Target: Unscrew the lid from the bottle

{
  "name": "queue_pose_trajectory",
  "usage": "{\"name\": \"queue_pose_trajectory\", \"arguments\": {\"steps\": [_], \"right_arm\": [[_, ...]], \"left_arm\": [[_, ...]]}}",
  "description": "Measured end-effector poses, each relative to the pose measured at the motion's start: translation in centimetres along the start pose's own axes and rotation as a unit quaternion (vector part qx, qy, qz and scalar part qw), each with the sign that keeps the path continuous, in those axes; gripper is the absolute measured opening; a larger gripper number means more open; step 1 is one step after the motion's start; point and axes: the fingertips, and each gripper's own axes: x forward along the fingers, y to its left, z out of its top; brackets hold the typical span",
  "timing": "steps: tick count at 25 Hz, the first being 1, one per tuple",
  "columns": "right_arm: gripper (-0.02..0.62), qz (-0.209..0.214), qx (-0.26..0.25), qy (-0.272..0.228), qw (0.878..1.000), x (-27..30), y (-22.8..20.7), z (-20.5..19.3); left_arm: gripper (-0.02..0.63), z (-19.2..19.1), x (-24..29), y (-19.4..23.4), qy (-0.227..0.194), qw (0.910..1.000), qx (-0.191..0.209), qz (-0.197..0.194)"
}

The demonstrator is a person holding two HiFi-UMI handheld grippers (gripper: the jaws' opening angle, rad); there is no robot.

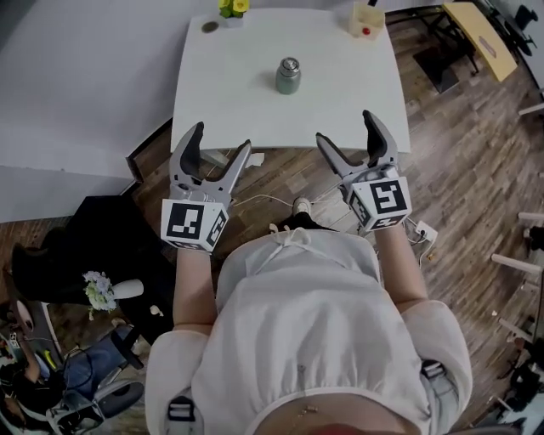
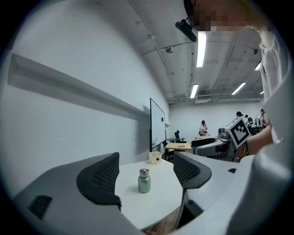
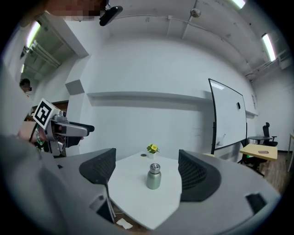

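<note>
On the white table (image 1: pixel 229 76) the bottle (image 1: pixel 288 81) stands (lid (image 1: pixel 290 64) on), left gripper (image 1: pixel 222 137) and right gripper (image 1: pixel 347 127) jaws both wide apart.

The bottle (image 1: pixel 288 81) was pale green with a silver lid (image 1: pixel 290 64), the tabletop (image 1: pixel 229 98) white, the flowers (image 1: pixel 232 7) at its far-left corner yellow; the left gripper (image 1: pixel 222 137) and right gripper (image 1: pixel 345 126) carried black-and-white square-patterned cubes

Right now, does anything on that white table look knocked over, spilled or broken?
Nothing stands out. The bottle stands upright near the middle of the table, its lid on. The flowers and the pale box sit at the far corners. No spill shows.
</note>
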Motion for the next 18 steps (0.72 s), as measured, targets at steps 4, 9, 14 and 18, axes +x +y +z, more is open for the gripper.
{"name": "queue_pose_trajectory", "arguments": {"steps": [4, 9, 14, 18], "right_arm": [[0.414, 0.017, -0.002, 0.009, 1.000, 3.4, -7.1, -0.1], [0.408, 0.046, 0.005, 0.033, 0.998, 6.5, -12.5, -1.1], [0.408, 0.084, 0.028, 0.065, 0.994, 10.6, -13.9, -3.5], [0.405, 0.102, 0.040, 0.088, 0.990, 13.7, -13.7, -4.8]], "left_arm": [[0.368, 0.5, 7.7, -1.3, 0.002, 1.0000, 0.004, 0.006], [0.368, -0.6, 14.2, -3.6, 0.033, 0.9993, 0.009, -0.017], [0.368, -4.2, 17.7, -2.8, 0.082, 0.9964, 0.009, -0.019], [0.368, -7.3, 20.2, -1.0, 0.099, 0.9948, -0.005, -0.023]]}}
